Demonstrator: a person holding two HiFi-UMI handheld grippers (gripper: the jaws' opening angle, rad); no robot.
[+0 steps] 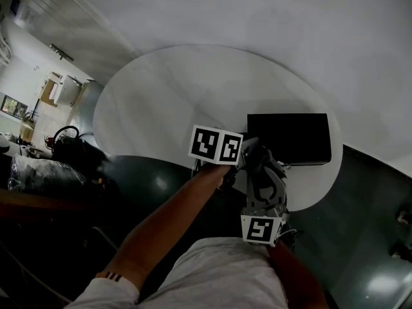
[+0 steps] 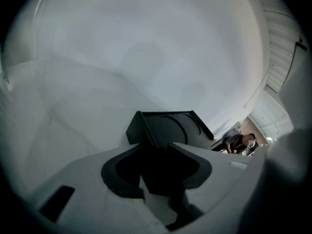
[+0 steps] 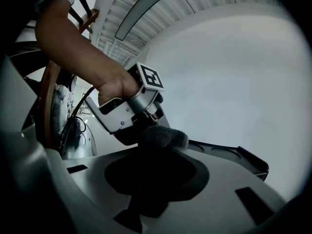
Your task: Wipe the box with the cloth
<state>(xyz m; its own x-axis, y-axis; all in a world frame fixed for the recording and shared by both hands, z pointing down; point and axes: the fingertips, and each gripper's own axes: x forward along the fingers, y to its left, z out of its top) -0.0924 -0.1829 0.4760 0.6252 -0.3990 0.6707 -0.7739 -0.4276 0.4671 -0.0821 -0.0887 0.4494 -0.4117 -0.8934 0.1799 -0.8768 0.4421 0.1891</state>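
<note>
A flat black box (image 1: 290,137) lies on the white round table (image 1: 193,89), near its front right edge. Both grippers meet at the box's near left corner. My left gripper (image 1: 250,148) points at the box (image 2: 168,128) and stands open (image 2: 158,172); I cannot make out anything between its pads. A dark grey cloth (image 3: 163,136) bunches out of my right gripper (image 3: 156,174), which is shut on it. The cloth sits just in front of the left gripper's tips (image 3: 146,128), above the box's edge (image 3: 229,155). In the head view the right gripper (image 1: 259,165) comes up from below.
The table's front rim (image 1: 161,163) curves just beside the grippers, with dark floor below. Bags and clutter (image 1: 71,150) lie on the floor to the left. A person (image 2: 239,141) sits far off in the room. A wooden chair frame (image 3: 48,96) stands behind my left arm.
</note>
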